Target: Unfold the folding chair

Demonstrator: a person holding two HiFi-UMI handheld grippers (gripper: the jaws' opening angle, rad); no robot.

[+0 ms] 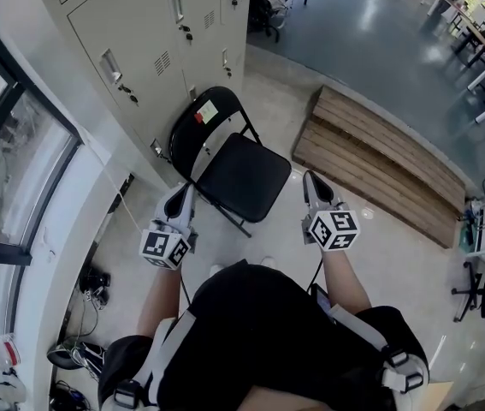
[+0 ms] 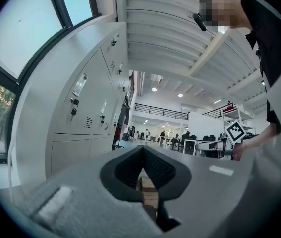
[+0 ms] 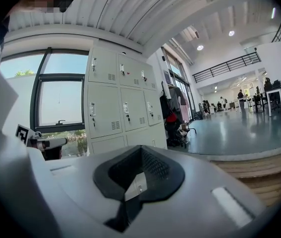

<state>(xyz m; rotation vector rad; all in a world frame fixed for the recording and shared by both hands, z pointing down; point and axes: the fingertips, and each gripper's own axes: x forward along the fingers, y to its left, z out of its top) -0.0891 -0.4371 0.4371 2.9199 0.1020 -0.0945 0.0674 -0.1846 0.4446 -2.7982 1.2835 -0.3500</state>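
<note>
Standing on the pale floor, the black metal folding chair [image 1: 240, 178] looks fully unfolded — seat down, backrest toward the grey metal lockers [image 1: 139, 50]. The left gripper [image 1: 178, 195] and right gripper [image 1: 311, 183] hover beside it, both closed and empty. Little seems left. A low wooden slatted platform [image 1: 379, 161] lies nearby — apart, blocking nothing.

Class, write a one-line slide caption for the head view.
Black chair stands unfolded beside lockers; left tongs and right tongs shut, empty.

bright daylight via window [image 1: 7, 169], ceiling lamps; fisheye warp, dark vignette in gripper views.
</note>
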